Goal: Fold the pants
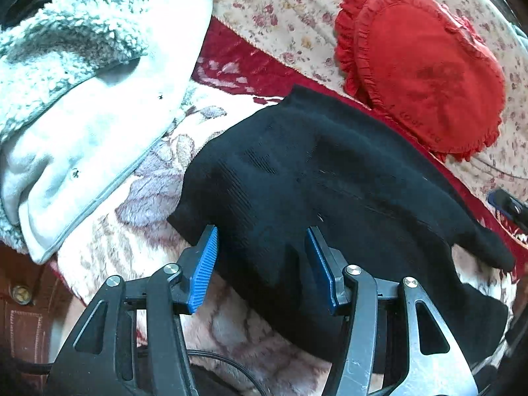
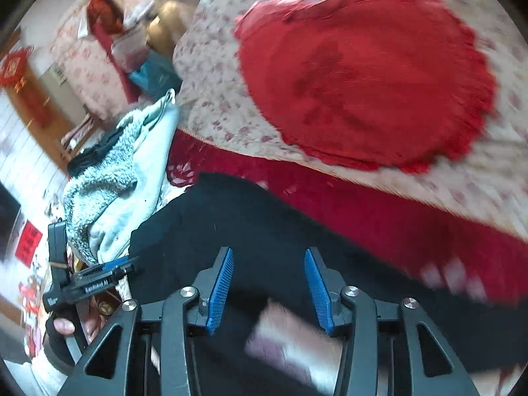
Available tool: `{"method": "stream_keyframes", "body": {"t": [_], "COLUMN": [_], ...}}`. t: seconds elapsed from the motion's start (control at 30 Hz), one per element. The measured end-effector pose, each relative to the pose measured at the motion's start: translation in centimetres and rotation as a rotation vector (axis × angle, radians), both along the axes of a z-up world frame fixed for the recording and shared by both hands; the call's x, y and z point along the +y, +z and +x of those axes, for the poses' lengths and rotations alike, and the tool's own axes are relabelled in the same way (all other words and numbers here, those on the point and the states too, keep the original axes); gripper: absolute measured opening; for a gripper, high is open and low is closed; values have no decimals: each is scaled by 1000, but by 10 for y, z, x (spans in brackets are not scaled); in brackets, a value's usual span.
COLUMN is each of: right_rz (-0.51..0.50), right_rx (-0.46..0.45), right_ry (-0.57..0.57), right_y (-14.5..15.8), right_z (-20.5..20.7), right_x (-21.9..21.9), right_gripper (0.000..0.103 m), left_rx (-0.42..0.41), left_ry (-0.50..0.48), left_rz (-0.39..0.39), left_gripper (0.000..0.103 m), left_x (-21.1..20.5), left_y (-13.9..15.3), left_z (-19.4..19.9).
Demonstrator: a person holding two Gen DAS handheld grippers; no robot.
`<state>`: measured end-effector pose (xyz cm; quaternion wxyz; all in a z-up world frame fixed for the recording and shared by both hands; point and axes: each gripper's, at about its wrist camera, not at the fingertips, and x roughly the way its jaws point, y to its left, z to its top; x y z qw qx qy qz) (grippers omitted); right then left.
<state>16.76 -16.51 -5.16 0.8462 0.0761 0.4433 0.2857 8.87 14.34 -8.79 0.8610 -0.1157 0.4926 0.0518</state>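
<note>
Bed: floral quilt (image 1: pixel 280 10), cream with small pink sprigs, over a dark red blanket (image 1: pixel 231 62) patterned with pale leaves and blossoms; the near part reads as plush.
Room, right wrist view: white tiled wall, wooden frame, red paper hangings with writing too blurred to read, clutter of bags and bedding far left.
Black pants (image 1: pixel 330 178): knitted, lying crumpled on the red blanket in front of both tools, near edge folded up in places.
Red cushion (image 1: pixel 419 76): frilled rim, on the floral quilt just beyond the pants; faint dark stitching, not readable.
Pale fleece jacket (image 1: pixel 82 99): grey trim, zip, heaped to the left of the pants.
Left gripper (image 1: pixel 260 264): black frame, blue ribbed pads, fingers spread, hovering over the pants' near edge, nothing between them. Its side, seen from the right wrist view (image 2: pixel 89 277), carries white lettering, partly legible, "AI" at the end.
Right gripper (image 2: pixel 267 280): same build, fingers spread above the pants, holding nothing
</note>
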Motion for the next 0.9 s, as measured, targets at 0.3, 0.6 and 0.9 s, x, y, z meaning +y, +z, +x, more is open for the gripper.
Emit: {"method": "stream_keyframes", "body": {"t": [0.3, 0.6, 0.9], "right_rz": [-141, -172, -96], "right_rx": [30, 42, -17], "right_ry": [128, 238, 233], "right_y": [-36, -62, -40], "right_z": [58, 83, 62], "right_x": [53, 63, 58], "right_gripper": [43, 43, 7], "left_rx": [-52, -59, -23], "left_ry": [-37, -127, -138], "left_rz": [-73, -88, 161], "left_gripper": [63, 69, 69], "left_x": [-13, -50, -56], "left_y": [21, 18, -2], "left_z": [13, 45, 45]}}
